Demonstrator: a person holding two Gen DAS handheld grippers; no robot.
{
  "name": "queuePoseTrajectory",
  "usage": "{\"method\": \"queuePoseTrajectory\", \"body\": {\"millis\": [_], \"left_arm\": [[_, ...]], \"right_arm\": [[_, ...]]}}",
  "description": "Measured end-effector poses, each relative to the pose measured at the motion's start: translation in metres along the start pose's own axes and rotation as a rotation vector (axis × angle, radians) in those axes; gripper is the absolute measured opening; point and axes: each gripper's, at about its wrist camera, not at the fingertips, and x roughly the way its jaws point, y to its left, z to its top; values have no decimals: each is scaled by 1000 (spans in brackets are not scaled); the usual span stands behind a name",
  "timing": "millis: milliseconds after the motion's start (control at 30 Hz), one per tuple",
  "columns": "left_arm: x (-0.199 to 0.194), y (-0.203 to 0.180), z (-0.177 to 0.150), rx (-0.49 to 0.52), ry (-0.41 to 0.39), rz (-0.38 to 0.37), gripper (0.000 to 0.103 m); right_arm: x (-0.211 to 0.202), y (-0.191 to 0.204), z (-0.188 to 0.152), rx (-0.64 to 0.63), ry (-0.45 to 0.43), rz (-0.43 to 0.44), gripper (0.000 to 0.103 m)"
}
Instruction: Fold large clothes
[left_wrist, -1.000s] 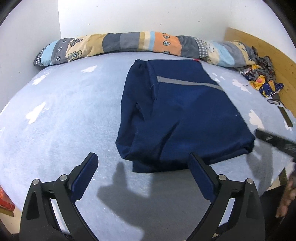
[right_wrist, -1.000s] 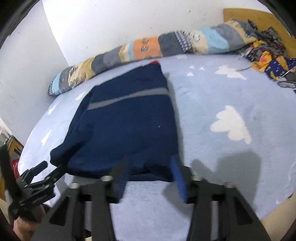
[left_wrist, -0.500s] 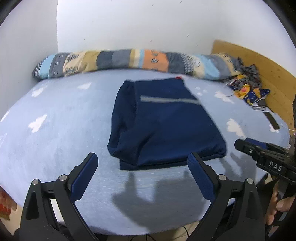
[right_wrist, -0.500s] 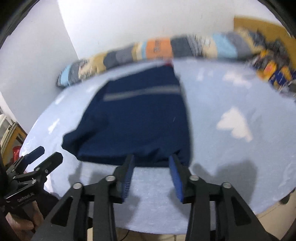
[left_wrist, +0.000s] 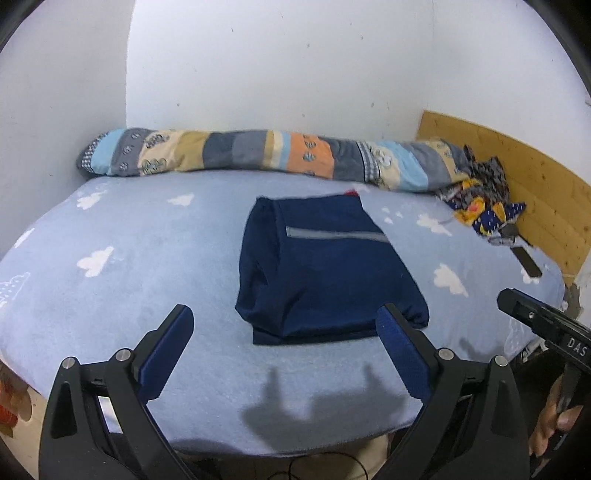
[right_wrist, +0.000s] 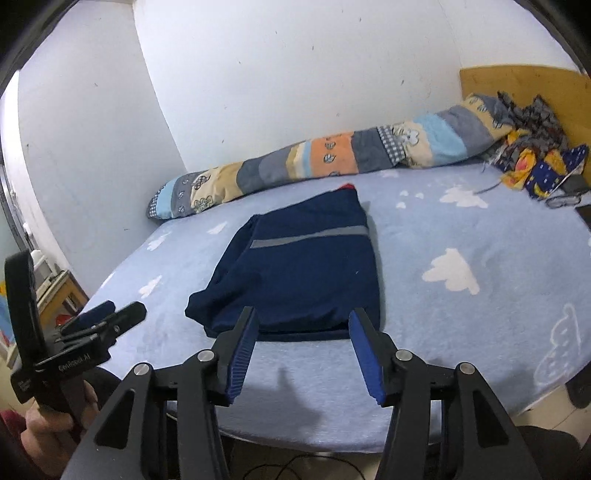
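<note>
A navy blue garment (left_wrist: 325, 269) with a grey stripe lies folded into a rectangle in the middle of the light blue bed (left_wrist: 147, 266). It also shows in the right wrist view (right_wrist: 306, 273). My left gripper (left_wrist: 284, 325) is open and empty, held back from the garment's near edge over the bed's front. My right gripper (right_wrist: 301, 325) is open and empty, just short of the garment's near hem. Each gripper shows at the edge of the other's view: the right one (left_wrist: 532, 317), the left one (right_wrist: 107, 317).
A long patchwork bolster (left_wrist: 266, 155) lies along the white wall at the back. A heap of patterned cloth (left_wrist: 480, 199) and a dark phone (left_wrist: 528, 262) lie at the far right by the wooden headboard (left_wrist: 535, 184). The bed's front edge is right below me.
Both grippers have pulled back and up from the garment toward the bed's front edge. The right gripper's jaws have spread wider. The garment has stayed where it lay.
</note>
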Motion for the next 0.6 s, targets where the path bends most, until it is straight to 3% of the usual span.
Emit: {"method": "queuePoseTrajectory", "body": {"millis": [67,200,267,333,600], "left_arm": [[-8,0,-1,-2,-14,21,101],[-20,-3,-8,30,-30,66,103],[-22,-6,-15,54,-29,73,103],[-19,-8,-19,61,-26,44,103],[20,-28,-17,106,135,63,103]], "right_arm": [[-10,6,2,-28,-30,-10,57],[-32,25,-3,-176,-142,-119,88],[-35,27,-9,-175,-170,-118,98],[-31,26,-14,-137,-173,-118,99],[8,34,-13,-141,-62,-122,99]]}}
